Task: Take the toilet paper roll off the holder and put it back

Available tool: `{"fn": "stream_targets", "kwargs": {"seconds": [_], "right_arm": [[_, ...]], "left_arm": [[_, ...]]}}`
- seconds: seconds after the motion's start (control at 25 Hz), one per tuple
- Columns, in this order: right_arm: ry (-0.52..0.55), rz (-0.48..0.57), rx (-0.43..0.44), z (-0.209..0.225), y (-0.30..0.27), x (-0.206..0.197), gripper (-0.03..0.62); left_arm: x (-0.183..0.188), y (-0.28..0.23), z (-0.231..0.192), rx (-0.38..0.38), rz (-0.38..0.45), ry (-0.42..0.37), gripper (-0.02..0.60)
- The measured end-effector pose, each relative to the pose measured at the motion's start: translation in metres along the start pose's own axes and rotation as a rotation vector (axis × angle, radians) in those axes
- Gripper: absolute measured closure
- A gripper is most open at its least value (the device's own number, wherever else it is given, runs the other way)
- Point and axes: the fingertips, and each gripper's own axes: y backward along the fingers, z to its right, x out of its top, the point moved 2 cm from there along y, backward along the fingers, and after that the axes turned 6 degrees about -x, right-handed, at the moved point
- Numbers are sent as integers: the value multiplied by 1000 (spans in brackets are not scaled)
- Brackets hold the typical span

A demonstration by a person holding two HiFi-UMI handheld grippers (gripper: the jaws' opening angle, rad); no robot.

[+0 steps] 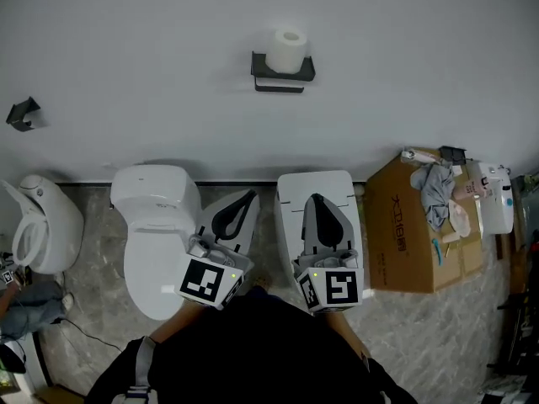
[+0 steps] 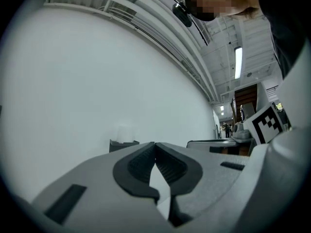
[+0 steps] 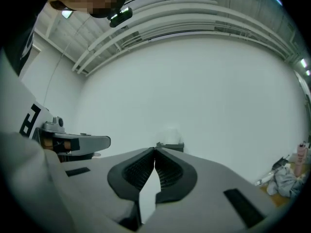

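A white toilet paper roll (image 1: 288, 49) stands upright on a dark wall-mounted holder (image 1: 282, 72) high on the white wall. My left gripper (image 1: 249, 195) and right gripper (image 1: 317, 199) are held low, side by side, well below the holder, both pointing toward the wall. Each is shut with its tips touching and nothing between them. In the left gripper view the roll (image 2: 123, 133) shows faintly on the holder (image 2: 122, 145), far beyond the left gripper (image 2: 155, 144). In the right gripper view the holder (image 3: 170, 146) sits just past the right gripper (image 3: 155, 149).
A white toilet (image 1: 157, 236) stands below left, and another toilet (image 1: 38, 225) at the far left. An open cardboard box (image 1: 425, 230) holding rags and bottles sits at the right. A small dark bracket (image 1: 23, 114) hangs on the wall at left.
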Motion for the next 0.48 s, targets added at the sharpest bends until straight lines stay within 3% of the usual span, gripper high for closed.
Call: {"fn": "stream_targets", "kwargs": {"seconds": [0.24, 0.48], "right_arm": [[-26, -24, 58, 14, -9, -14, 571], [-14, -17, 96, 10, -23, -11, 571]], "left_arm": [[-8, -10, 8, 48, -16, -3, 575], [3, -24, -6, 61, 34, -66, 575]]}}
